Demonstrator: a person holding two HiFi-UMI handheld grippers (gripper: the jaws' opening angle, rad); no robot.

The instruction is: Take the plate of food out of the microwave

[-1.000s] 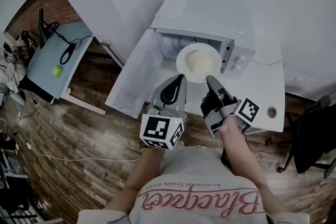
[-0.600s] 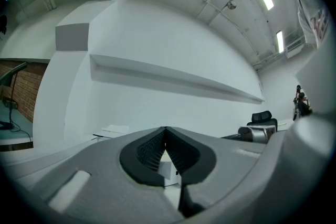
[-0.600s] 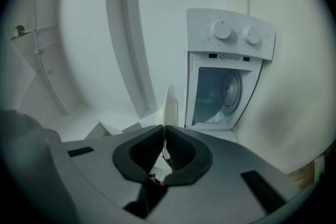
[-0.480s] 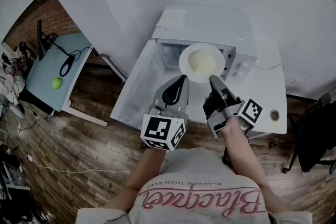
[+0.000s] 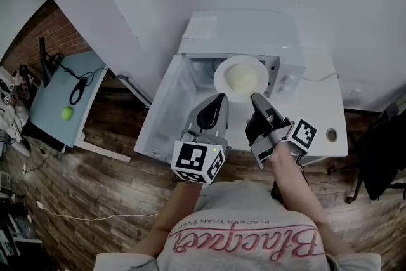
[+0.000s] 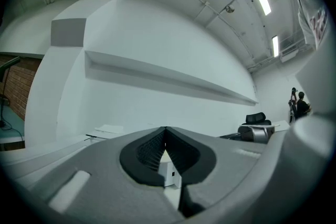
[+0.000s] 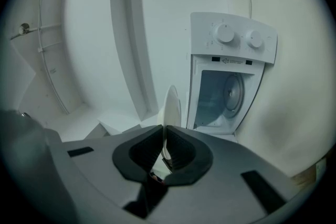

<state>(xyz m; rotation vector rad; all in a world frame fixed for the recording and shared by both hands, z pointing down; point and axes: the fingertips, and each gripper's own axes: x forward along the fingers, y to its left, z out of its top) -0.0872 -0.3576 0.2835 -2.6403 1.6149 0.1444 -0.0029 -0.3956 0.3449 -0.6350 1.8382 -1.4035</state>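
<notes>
The white microwave (image 5: 254,28) stands with its door (image 5: 171,105) swung open to the left. A white plate (image 5: 240,77) with pale food on it sits at the mouth of the oven. My right gripper (image 5: 255,99) is shut on the plate's near rim. In the right gripper view the plate (image 7: 171,105) stands edge-on between the pads of that gripper (image 7: 164,131), whose jaws have just been opening slightly. My left gripper (image 5: 219,98) is shut and empty, just left of the plate and apart from it. The left gripper (image 6: 166,131) faces a white wall.
The microwave (image 7: 233,39) rests on a white table (image 5: 323,117) against the wall. A blue-grey table (image 5: 51,85) with a green ball (image 5: 66,113) stands at the left on the wooden floor. A black chair (image 5: 380,162) is at the right.
The head view has shifted a little. Both grippers and the plate keep their places at the microwave's mouth.
</notes>
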